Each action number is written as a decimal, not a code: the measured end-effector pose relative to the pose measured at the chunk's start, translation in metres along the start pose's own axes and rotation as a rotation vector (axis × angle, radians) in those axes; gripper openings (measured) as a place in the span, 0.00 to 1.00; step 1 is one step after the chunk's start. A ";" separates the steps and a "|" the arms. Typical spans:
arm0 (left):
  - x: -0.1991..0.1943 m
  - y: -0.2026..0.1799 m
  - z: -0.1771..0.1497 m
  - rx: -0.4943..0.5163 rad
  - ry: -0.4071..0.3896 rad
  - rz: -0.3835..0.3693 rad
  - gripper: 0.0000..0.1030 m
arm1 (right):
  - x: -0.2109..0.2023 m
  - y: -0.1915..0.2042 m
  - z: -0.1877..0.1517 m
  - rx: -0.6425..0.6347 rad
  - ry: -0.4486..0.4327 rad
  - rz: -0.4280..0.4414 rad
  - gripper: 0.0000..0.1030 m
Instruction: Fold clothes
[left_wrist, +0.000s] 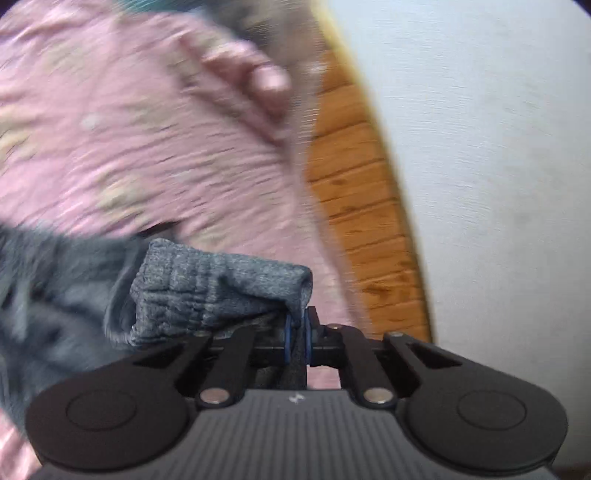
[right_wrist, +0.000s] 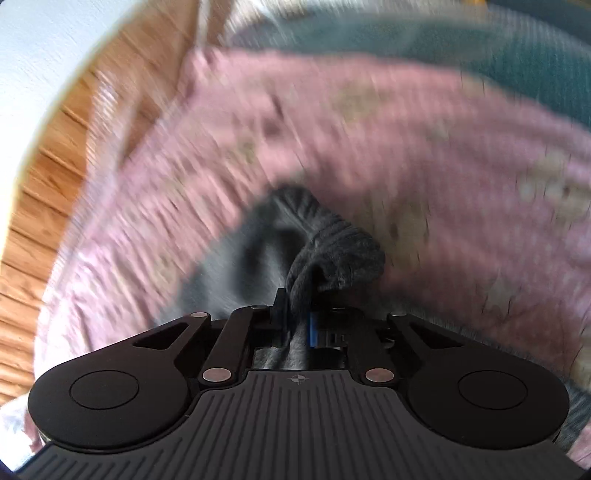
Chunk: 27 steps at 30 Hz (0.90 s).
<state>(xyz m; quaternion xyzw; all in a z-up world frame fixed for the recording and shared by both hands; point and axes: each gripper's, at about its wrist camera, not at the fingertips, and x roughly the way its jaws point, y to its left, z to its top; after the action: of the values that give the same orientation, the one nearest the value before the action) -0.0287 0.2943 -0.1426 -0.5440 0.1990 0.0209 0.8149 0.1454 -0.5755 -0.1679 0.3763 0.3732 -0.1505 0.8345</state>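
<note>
A grey knitted garment (left_wrist: 207, 291) lies on a pink patterned bedspread (left_wrist: 155, 147). My left gripper (left_wrist: 297, 328) is shut on a ribbed edge of the grey cloth, which bunches up to the left of the blue pads. In the right wrist view my right gripper (right_wrist: 297, 321) is shut on another ribbed fold of the grey garment (right_wrist: 332, 251), with cloth pinched between the jaws and running back under them. Both views are blurred by motion.
A wooden bed frame (left_wrist: 354, 206) runs along the bedspread's edge, with a white wall (left_wrist: 498, 166) behind it. In the right wrist view the wooden frame (right_wrist: 55, 184) is at left and a teal cloth (right_wrist: 517, 66) lies at the far top right.
</note>
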 end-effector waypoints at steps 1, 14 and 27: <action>-0.012 -0.022 0.007 0.083 -0.016 -0.080 0.06 | -0.021 0.003 0.002 -0.008 -0.046 0.043 0.05; -0.011 0.099 -0.009 0.001 0.178 0.341 0.22 | -0.075 -0.081 -0.076 0.118 0.006 -0.007 0.17; -0.027 0.040 0.015 0.142 0.121 0.226 0.08 | -0.130 -0.059 -0.054 -0.005 -0.128 0.021 0.02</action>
<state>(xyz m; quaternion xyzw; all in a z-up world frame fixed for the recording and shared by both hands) -0.0585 0.3289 -0.1634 -0.4592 0.3088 0.0652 0.8304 -0.0018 -0.5790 -0.1261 0.3678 0.3157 -0.1646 0.8591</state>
